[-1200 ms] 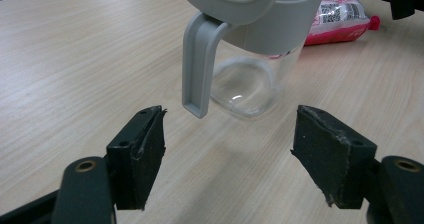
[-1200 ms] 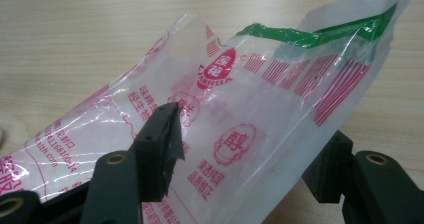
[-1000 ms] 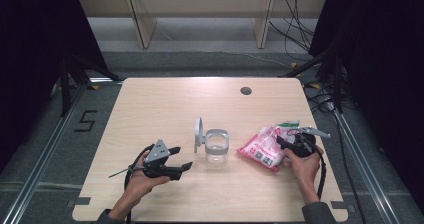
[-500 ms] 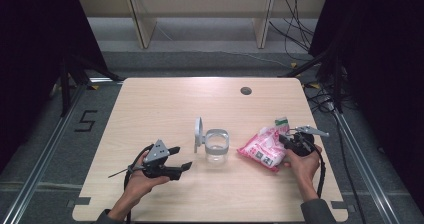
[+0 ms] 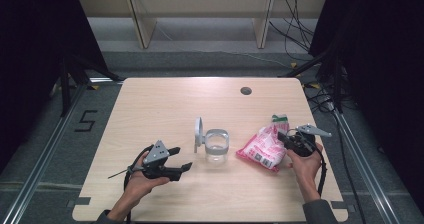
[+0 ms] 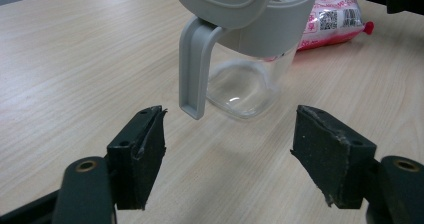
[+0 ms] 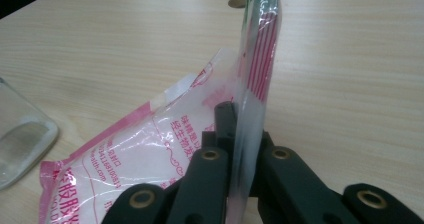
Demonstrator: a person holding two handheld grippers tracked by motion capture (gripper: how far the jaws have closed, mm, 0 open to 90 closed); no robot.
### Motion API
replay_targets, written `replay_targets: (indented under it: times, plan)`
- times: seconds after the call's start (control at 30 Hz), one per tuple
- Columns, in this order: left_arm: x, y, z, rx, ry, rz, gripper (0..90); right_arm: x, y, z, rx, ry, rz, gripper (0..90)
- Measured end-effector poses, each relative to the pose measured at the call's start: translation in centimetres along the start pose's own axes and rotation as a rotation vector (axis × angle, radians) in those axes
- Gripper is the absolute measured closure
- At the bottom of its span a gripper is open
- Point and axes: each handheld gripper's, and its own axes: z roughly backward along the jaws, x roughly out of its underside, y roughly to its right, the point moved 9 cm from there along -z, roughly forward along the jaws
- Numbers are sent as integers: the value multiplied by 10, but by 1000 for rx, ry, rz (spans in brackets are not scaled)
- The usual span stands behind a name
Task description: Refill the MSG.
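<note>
On the table point(image 5: 165, 104) in front of me, the jug point(image 5: 216, 145) stands about mid-table, its handle point(image 6: 192, 66) turned toward my left gripper point(image 5: 175, 160), which sits just left of it and nearer to me. To the right of the jug lies the bag point(image 5: 260, 149), near but apart from it. My right gripper point(image 5: 287, 140) is at the bag's right end, the bag's edge pinched between its jaws.
</note>
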Motion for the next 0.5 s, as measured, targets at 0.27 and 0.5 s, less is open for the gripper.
replay_targets:
  times: [0.27,0.5]
  plan:
    - [0,5,1,9,-3,-11,285,-16,-22,17,-64,70,53,900]
    - [-1,13,-1,23,0,-21,286,-27,-41,29,-116,128,109,900]
